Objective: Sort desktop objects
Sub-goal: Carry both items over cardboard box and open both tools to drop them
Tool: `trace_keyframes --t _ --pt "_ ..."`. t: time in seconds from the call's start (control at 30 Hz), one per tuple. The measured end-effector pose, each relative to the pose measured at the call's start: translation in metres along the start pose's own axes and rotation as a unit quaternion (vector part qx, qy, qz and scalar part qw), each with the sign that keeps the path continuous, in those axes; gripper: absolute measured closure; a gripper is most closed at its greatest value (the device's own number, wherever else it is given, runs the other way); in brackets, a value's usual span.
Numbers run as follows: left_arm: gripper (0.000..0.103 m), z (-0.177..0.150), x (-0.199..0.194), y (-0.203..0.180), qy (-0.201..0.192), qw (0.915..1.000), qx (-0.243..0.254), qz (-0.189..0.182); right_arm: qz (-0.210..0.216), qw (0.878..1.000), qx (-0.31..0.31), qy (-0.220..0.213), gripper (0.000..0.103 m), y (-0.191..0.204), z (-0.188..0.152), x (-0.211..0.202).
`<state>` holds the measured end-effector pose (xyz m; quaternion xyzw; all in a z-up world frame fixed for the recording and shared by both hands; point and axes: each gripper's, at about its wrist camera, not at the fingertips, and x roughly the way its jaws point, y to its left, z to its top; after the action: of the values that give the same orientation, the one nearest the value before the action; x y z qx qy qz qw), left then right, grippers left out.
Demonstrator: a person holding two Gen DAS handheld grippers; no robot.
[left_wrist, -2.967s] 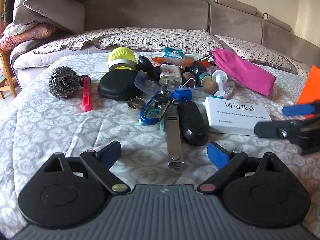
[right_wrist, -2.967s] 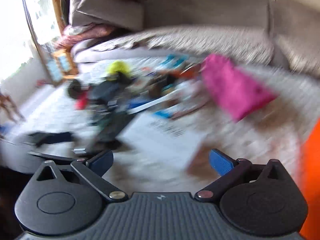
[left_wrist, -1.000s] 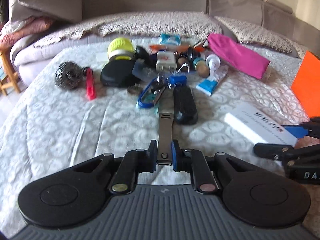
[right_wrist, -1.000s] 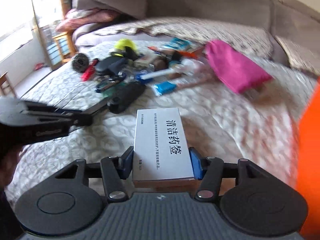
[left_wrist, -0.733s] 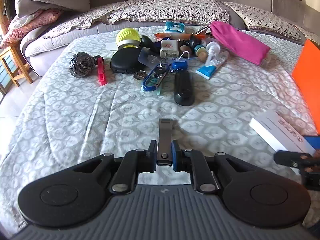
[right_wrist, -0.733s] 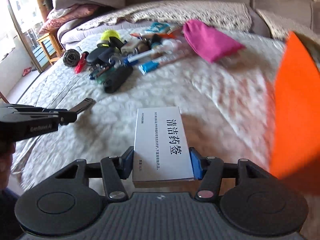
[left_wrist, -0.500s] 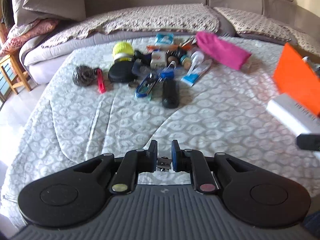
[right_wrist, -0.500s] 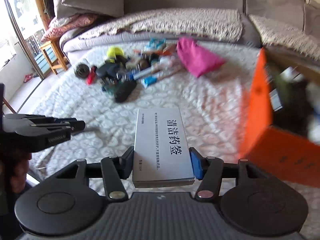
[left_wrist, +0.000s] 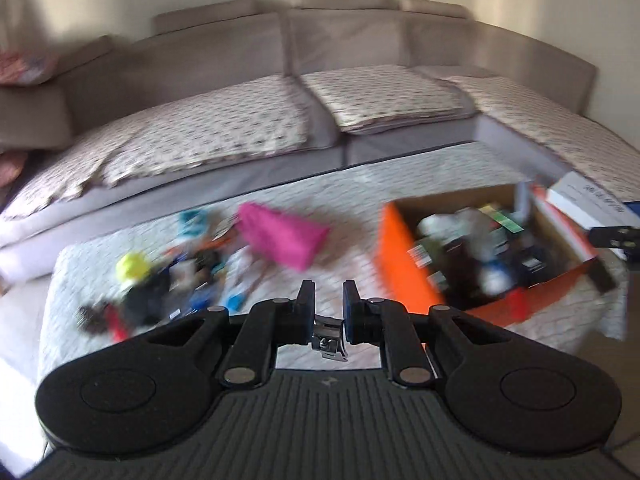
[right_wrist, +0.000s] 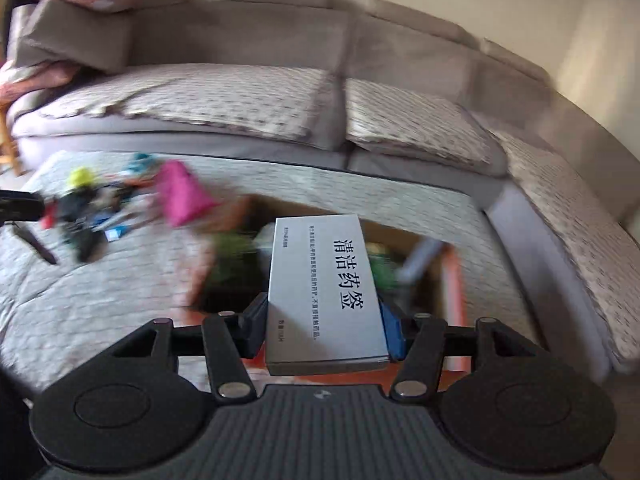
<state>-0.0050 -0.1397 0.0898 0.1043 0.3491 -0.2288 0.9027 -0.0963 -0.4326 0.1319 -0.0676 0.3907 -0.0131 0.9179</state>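
Note:
My left gripper (left_wrist: 329, 307) is shut on a flat metal tool (left_wrist: 330, 339); only its silver end shows between the pads. It hangs high above the table, left of an orange cardboard box (left_wrist: 404, 268) full of items. My right gripper (right_wrist: 322, 320) is shut on a white box with Chinese print (right_wrist: 325, 292) and holds it over the open orange box (right_wrist: 452, 280). The white box (left_wrist: 588, 204) also shows at the right edge of the left wrist view, above the orange box's far side.
A heap of small objects (left_wrist: 172, 276) with a yellow-green ball (left_wrist: 132, 266) and a pink pouch (left_wrist: 282, 236) lies on the quilted table (left_wrist: 352, 196). A grey sofa (left_wrist: 224, 136) curves around the back and right. Both views are motion-blurred.
Both grippers have lifted and swung right towards the orange box. The white box now hangs over the box opening. The metal tool points down, hidden but for its end.

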Motion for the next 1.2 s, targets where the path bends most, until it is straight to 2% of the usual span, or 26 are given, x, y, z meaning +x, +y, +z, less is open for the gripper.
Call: trace_keyframes --t 0.13,0.37,0.63,0.8,0.9,0.93,1.03,1.07,1.2 --pt "0.087 0.035 0.028 -0.032 0.006 0.9992 0.017 -0.035 -0.005 0.999 0.032 0.030 0.048 -0.035 0.007 0.031" --pt "0.087 0.064 0.108 -0.079 0.031 0.9973 0.035 -0.056 0.008 0.993 0.075 0.089 0.048 -0.068 0.002 0.095" --pt "0.087 0.079 0.159 -0.086 0.069 0.9959 0.023 -0.053 0.023 0.987 0.091 0.132 0.048 -0.081 0.001 0.133" --pt "0.087 0.082 0.179 -0.083 0.098 0.9933 0.027 -0.055 0.024 0.984 0.094 0.147 0.047 -0.083 0.004 0.139" --pt "0.089 0.082 0.185 -0.082 0.099 0.9932 0.034 -0.052 0.036 0.981 0.107 0.156 0.046 -0.086 0.003 0.139" --pt "0.085 0.082 0.185 -0.081 0.095 0.9936 0.034 -0.051 0.033 0.981 0.106 0.156 0.046 -0.086 0.002 0.140" --pt "0.067 0.083 0.179 -0.079 0.095 0.9934 0.040 -0.050 0.035 0.981 0.106 0.157 0.041 -0.083 0.002 0.137" --pt "0.064 0.086 0.171 -0.077 0.095 0.9933 0.040 -0.051 0.034 0.982 0.103 0.154 0.036 -0.082 0.003 0.135" --pt "0.059 0.085 0.155 -0.072 0.094 0.9932 0.041 -0.055 0.033 0.983 0.105 0.148 0.032 -0.084 0.010 0.128"
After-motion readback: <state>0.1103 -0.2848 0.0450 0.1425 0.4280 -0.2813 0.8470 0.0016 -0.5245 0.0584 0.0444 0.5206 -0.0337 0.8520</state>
